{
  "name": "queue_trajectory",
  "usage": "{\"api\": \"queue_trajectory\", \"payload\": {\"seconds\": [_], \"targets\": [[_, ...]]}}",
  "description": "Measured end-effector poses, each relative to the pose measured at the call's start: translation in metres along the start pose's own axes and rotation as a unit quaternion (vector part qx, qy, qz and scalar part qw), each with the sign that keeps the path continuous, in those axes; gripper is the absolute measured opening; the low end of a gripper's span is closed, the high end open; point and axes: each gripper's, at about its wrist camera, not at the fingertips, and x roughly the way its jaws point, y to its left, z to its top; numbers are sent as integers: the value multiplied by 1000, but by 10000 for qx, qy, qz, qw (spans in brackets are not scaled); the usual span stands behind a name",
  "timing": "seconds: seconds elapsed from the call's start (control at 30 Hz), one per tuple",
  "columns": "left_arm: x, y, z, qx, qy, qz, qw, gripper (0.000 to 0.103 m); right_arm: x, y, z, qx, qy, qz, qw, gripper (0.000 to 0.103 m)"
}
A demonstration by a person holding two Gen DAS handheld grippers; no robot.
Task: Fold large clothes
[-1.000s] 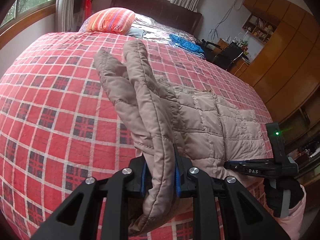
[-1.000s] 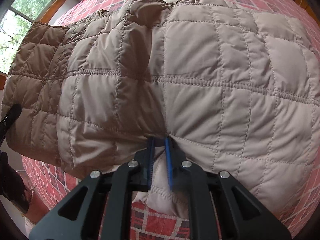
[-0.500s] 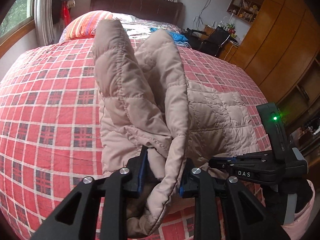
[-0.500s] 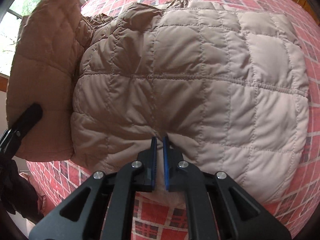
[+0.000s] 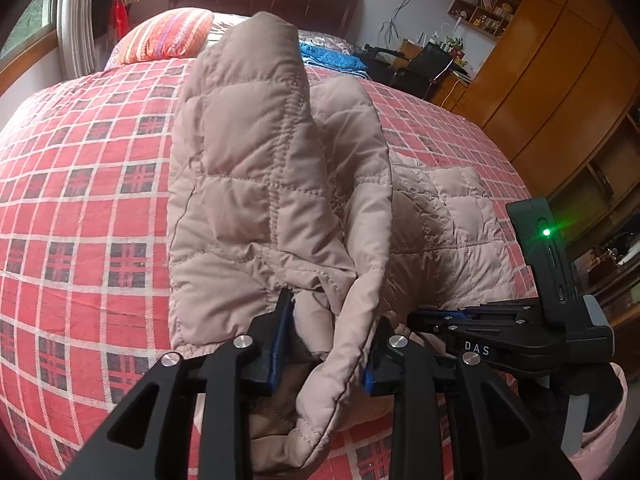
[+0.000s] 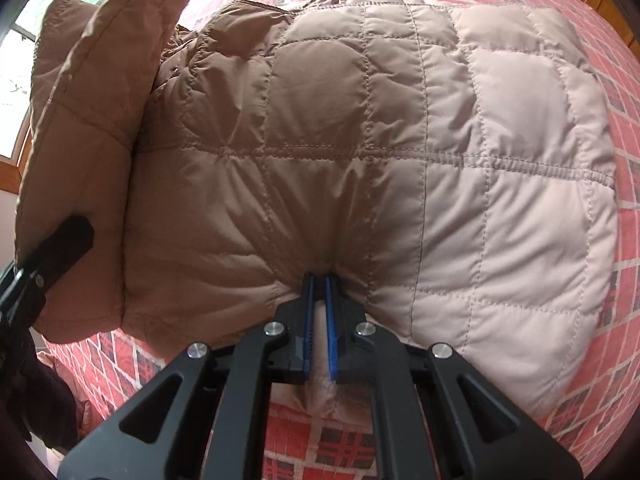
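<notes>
Left of scene: red plaid bedspread (image 5: 80, 208), striped pillow (image 5: 164, 34) at the headboard end. Left gripper (image 5: 326, 344): jaws clamped on a bunched fold of the tan quilted jacket (image 5: 256, 168), that side lifted upright off the bed, fabric spilling between and below the fingers. Centre: rest of the jacket (image 6: 400, 152) lies flat on the bedspread (image 6: 624, 128), near the bed edge. Right gripper (image 6: 319, 320): jaws nearly together, pinching the jacket's near hem. Far right in the left wrist view: wooden wardrobe (image 5: 560, 64).
</notes>
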Motion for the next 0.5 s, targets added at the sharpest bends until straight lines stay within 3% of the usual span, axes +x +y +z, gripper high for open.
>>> {"api": "queue_trajectory", "payload": {"seconds": [0.27,0.4,0.5], "targets": [[21,-3,-3,-10,126,-309,9994,33,-5,-21,-3,64,-51,194,9998,3],[24,0,-2,4,137,-685,9976,41,-16,-38,-5,92,-52,342,9994,4],[18,7,-1,-98,158,-881,9959,42,-28,-51,-3,146,-86,494,9986,7]]}}
